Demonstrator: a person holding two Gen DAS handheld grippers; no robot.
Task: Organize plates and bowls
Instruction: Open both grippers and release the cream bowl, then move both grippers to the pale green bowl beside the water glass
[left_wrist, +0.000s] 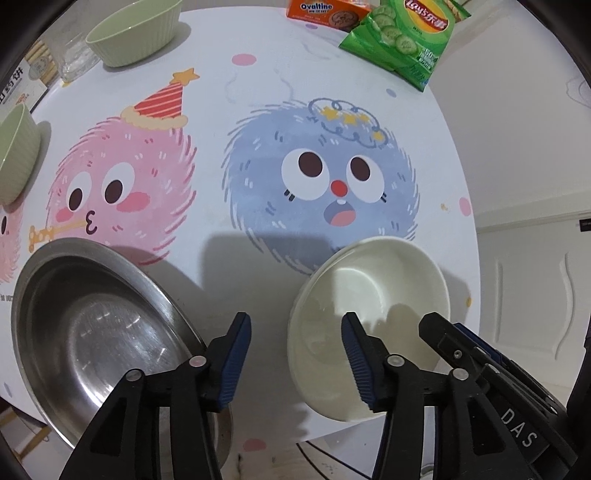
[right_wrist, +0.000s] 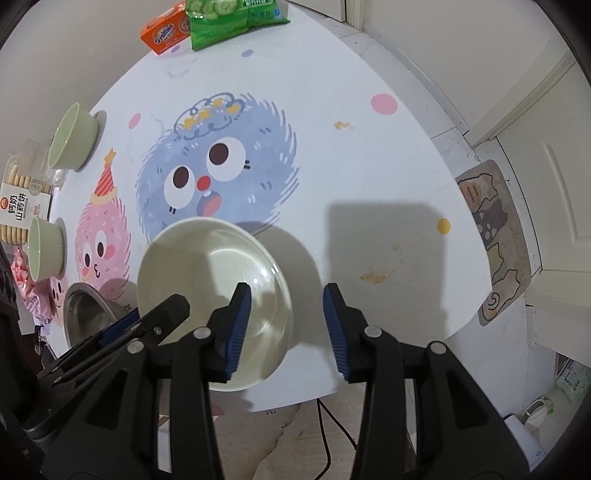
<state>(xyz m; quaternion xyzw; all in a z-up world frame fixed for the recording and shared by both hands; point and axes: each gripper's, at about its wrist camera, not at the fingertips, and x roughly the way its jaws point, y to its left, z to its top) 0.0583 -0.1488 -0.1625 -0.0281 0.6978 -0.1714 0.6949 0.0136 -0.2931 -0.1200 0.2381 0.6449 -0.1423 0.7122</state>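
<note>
The left hand-held gripper (left_wrist: 295, 360) hangs over the near edge of the bench (left_wrist: 258, 92) with its blue-padded jaws apart and nothing between them. The right hand-held gripper (right_wrist: 288, 328) points steeply down at the bench, jaws likewise apart and gripping nothing.

The white glazed ceramic bowl (right_wrist: 207, 295) sits on the bench at its near edge. In the right wrist view its right rim lies under that gripper's left finger; whether the pad touches it cannot be told. In the left wrist view the same bowl lies just right of the left gripper's gap, behind its right finger, and it looks like two bowls nested, though that is uncertain. The wide stainless-steel basin (left_wrist: 96, 332) rests just left of the left gripper, its rim running under the left finger. Two pale green ribbed bowls (left_wrist: 136, 33) stand far ahead and to the left, well apart from both grippers.

The white bowl is likely stiff, fairly heavy, smooth and slippery, and would chip if dropped. The rim is the place to take it, one pad inside the wall and one outside. The steel basin should be lighter and tougher, with a thin flared lip that is equally slick.
</note>
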